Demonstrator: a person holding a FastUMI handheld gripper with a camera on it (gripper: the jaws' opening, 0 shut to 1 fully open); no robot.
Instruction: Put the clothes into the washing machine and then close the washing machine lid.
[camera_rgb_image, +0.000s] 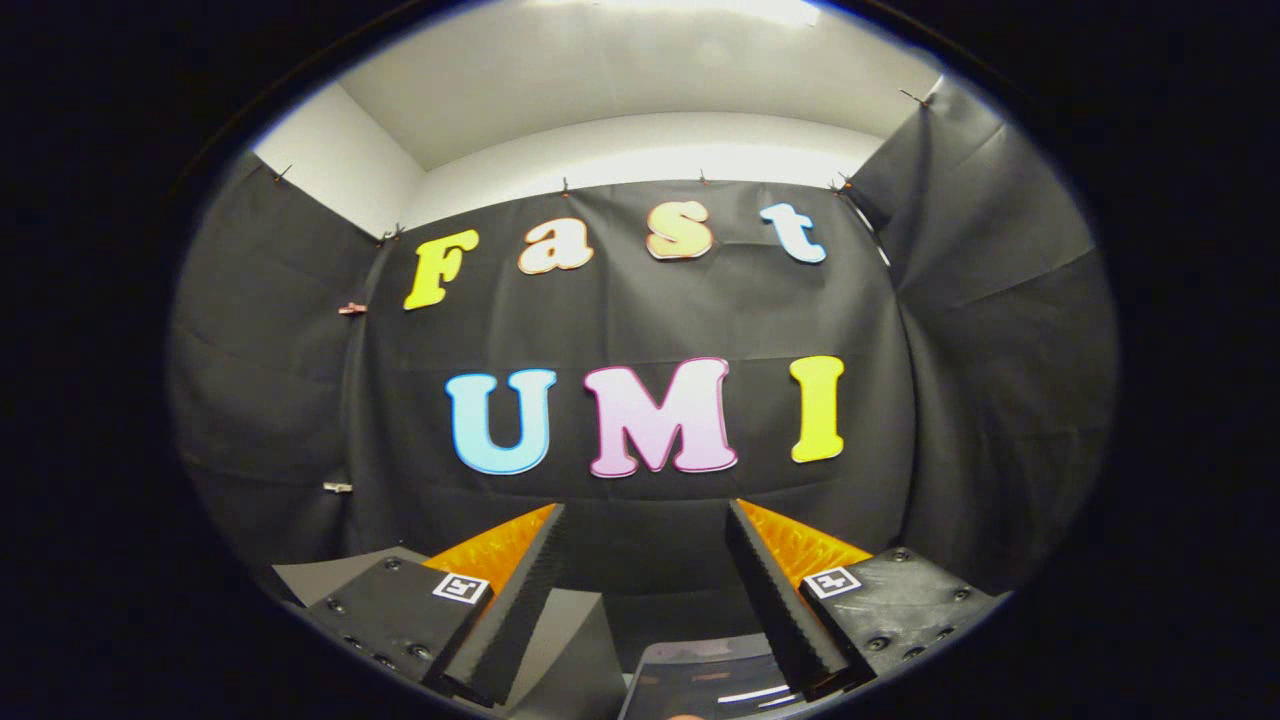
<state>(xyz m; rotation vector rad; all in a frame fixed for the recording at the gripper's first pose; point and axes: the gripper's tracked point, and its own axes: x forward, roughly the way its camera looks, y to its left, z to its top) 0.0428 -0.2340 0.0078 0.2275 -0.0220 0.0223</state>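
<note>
Washing machine (700, 685), as far as it can be told, shows as a dark, glossy panel with a rounded upper edge, low down between the roots of the two fingers and nearer the right one; pale streaks of reflected light cross its surface; too little of it shows to say whether this is a lid or the top, or whether it is open or closed; just left of it, touching its edge as seen, lies a plain grey surface (570, 640), flat and matt, with another patch of the same grey beyond the left finger. The gripper (645, 508) has its fingers spread wide apart, with nothing between them and nothing pressed by either; the ridged inner faces stand clear of each other and point at the black cloth wall (640, 310) well beyond them; small clips (352, 308) pin the cloth along its seams; above it rise a white wall (640, 150) and ceiling.
</note>
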